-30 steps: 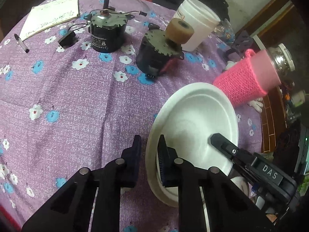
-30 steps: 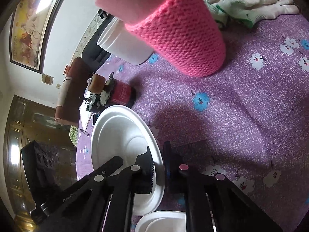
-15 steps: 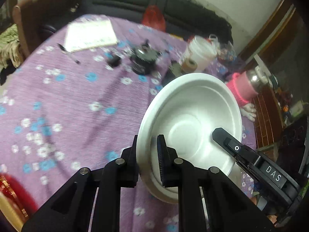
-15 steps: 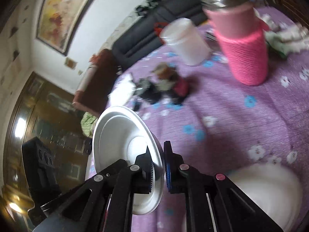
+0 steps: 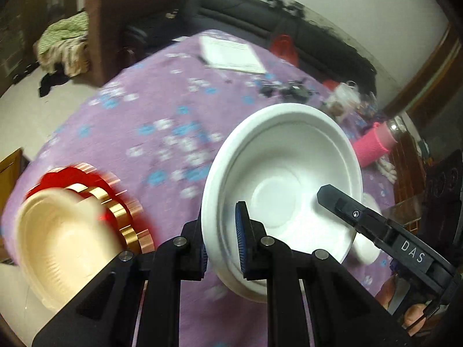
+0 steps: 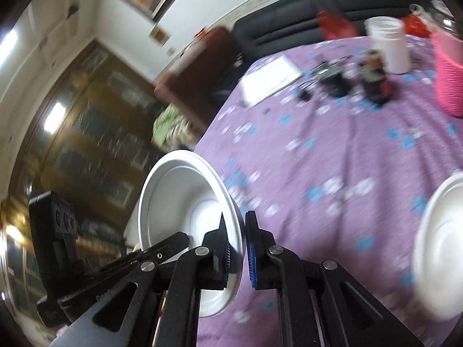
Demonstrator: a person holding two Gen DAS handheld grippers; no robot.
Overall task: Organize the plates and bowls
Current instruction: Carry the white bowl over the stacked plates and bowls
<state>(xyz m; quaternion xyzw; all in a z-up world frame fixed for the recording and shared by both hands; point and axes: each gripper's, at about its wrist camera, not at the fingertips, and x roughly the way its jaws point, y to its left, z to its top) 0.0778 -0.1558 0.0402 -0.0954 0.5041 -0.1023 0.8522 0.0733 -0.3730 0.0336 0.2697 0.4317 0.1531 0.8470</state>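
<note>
A white foam bowl (image 5: 285,185) is held in the air above the purple flowered tablecloth (image 5: 150,133). My left gripper (image 5: 221,245) is shut on its near rim. My right gripper (image 6: 235,253) is shut on the opposite rim of the same bowl (image 6: 185,202); its finger also shows in the left wrist view (image 5: 347,211). A cream bowl (image 5: 60,245) sits on a red and gold plate (image 5: 115,202) at the table's near left. Another white bowl (image 6: 442,263) rests on the cloth at the right.
A pink knitted bottle (image 5: 376,144), a white tub (image 6: 389,44), small motors (image 6: 373,82) and a notepad (image 5: 231,55) stand at the far side of the table. A dark sofa (image 5: 260,26) and a brown chair (image 5: 121,20) lie beyond.
Both grippers have lifted the white bowl off the table and pulled it back toward the near edge. The cream bowl on the red plate has come into view at the left.
</note>
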